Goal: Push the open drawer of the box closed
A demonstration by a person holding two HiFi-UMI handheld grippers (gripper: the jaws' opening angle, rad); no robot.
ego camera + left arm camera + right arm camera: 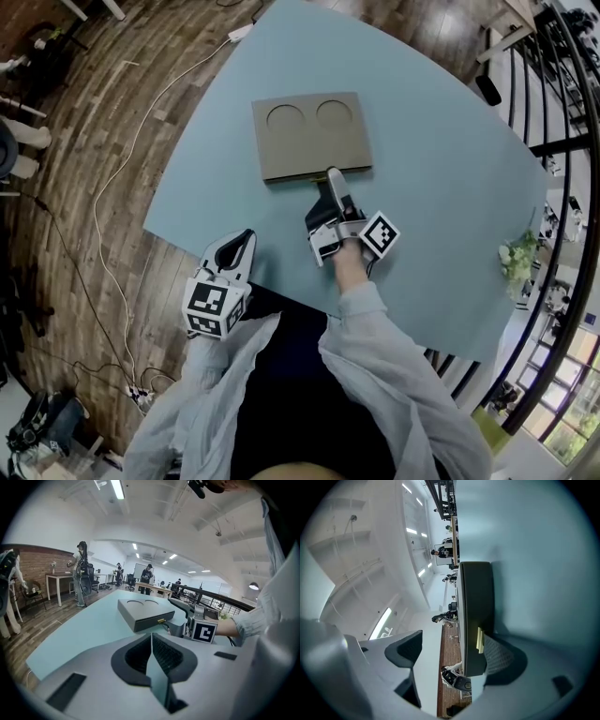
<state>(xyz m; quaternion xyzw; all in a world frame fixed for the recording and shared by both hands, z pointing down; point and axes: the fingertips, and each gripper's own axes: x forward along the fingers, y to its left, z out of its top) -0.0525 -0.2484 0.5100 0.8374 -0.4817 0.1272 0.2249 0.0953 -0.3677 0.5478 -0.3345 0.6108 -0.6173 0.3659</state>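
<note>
The box (309, 134) lies flat at upper centre of the head view on the pale blue counter (450, 187), with two round recesses in its top. Its drawer (152, 620) front looks flush with the box, the brass handle (480, 640) (a mere tab) facing the person. The right hand-held gripper (335, 183) sits just below the box in the frame, released, with one jaw just beside the handle and nothing grasped. The left hand-held gripper (242, 242), lower left at the counter's edge, is clenched on nothing.
</note>
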